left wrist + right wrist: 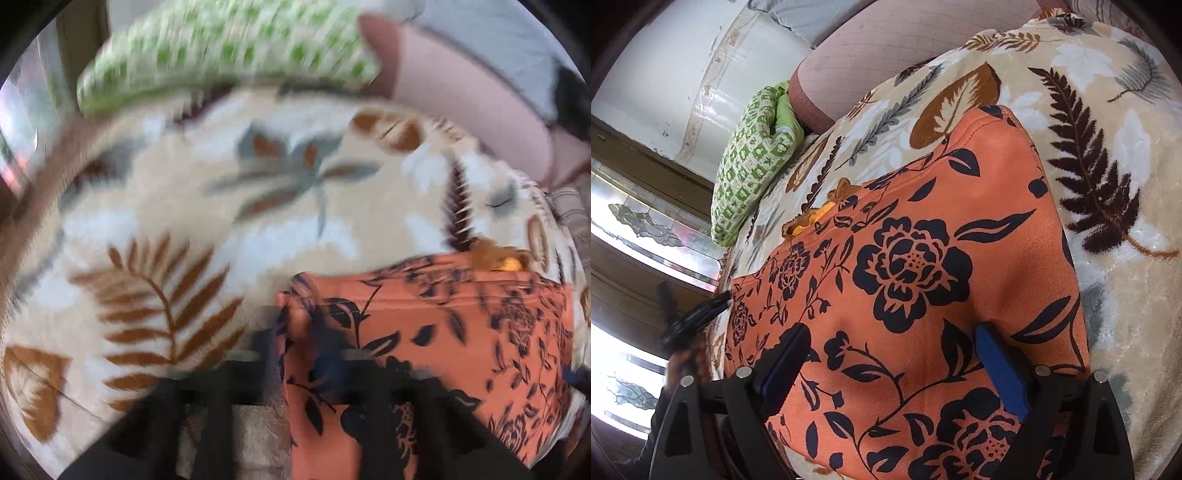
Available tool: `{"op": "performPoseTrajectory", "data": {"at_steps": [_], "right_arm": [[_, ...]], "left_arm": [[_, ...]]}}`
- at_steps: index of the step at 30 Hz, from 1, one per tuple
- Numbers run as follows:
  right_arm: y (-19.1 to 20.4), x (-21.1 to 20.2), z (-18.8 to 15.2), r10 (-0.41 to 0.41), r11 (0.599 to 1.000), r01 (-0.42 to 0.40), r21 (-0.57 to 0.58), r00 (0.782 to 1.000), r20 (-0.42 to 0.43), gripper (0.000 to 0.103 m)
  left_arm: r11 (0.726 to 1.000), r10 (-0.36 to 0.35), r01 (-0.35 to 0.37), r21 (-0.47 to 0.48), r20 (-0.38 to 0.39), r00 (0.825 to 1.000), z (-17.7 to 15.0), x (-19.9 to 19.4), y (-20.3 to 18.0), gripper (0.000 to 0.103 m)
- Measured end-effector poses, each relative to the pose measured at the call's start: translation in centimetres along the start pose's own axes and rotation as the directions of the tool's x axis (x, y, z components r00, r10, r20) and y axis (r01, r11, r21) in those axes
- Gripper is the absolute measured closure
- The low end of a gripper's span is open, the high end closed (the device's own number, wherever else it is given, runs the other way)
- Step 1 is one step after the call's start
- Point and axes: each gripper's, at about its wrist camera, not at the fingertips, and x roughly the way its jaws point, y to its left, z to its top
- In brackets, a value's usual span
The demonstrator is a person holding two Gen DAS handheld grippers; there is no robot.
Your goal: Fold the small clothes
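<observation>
One garment: an orange cloth piece with a dark navy flower-and-leaf print (923,266) lies flat on a cream plush blanket printed with brown and grey leaves (1108,110).
Long axis: in the right wrist view the garment runs from the near bottom edge up and away to a rounded far corner at upper right.
Far-left edge: a frilly yellow-orange bit (812,218) peeks out from under the print.
Right gripper (890,354): jaws spread wide, blue pads (1001,373) either side, resting over the cloth and pinching nothing.
Left gripper (295,354): heavily blurred in its own view, jaws clenched tight at the garment's left corner; orange cloth seems to sit between the tips, but the blur leaves the grip unsure.
Also seen from the right wrist: the left tool's black tip (716,299) at the garment's left edge.
Beyond: a green-and-white patterned pillow (750,166) at the blanket's far end, beside a pink cushion (886,40).
</observation>
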Motion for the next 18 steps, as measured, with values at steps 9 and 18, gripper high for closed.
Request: {"op": "performPoseTrajectory", "data": {"at_steps": [9,18], "right_arm": [[-2.2,-0.6,7.4,0.147,0.98,-0.157,0.122,0.985,0.086,0.011],[-5.9,0.7,10.1,0.132,0.951,-0.16,0.266,0.984,0.119,0.01]], "left_arm": [[0.996,0.031,-0.026,-0.089,0.055,0.998,-0.9,-0.3,2.6,0.092],[0.996,0.065,-0.06,-0.072,0.063,0.996,-0.6,-0.6,2.4,0.075]]}}
